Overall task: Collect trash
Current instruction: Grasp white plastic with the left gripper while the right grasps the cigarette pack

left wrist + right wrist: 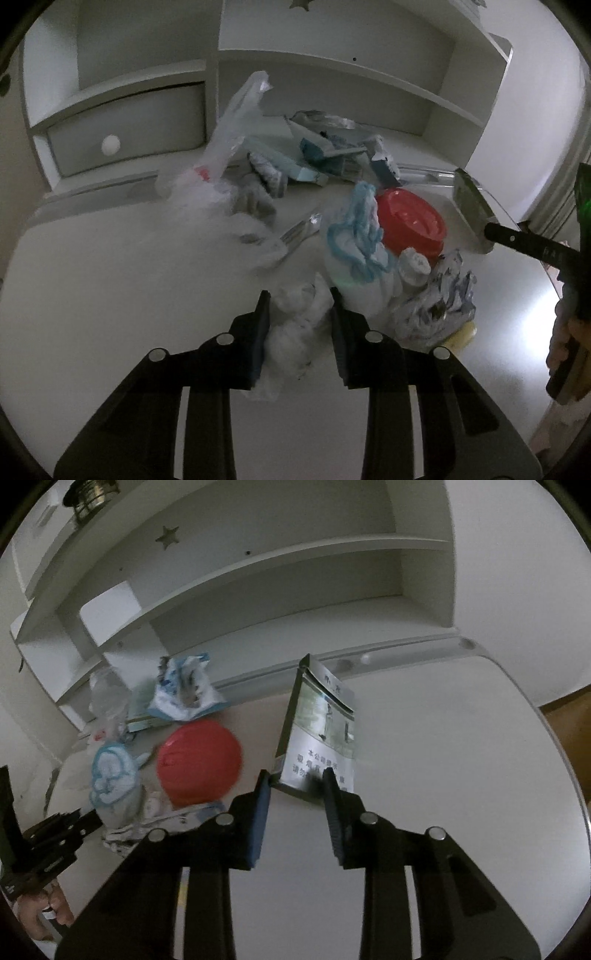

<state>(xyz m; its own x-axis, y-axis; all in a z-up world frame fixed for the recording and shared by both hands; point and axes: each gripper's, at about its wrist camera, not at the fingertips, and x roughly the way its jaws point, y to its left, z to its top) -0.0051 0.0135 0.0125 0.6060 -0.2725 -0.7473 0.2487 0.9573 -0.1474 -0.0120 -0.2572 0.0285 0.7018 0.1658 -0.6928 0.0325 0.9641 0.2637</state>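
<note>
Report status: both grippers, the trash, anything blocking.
Left gripper shut on white tissue wad. Right gripper shut on carton, lifted clear of desk. Red lid, wrappers, bag remain. Nothing blocking.

table (110, 280) – smooth matt white | lid (412, 223) – glossy red plastic | tissue (295, 328) – crumpled paper

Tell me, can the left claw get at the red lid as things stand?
Probably not yet: the left claw is shut on a crumpled white tissue, and a blue-edged wrapper lies between it and the red lid.
</note>
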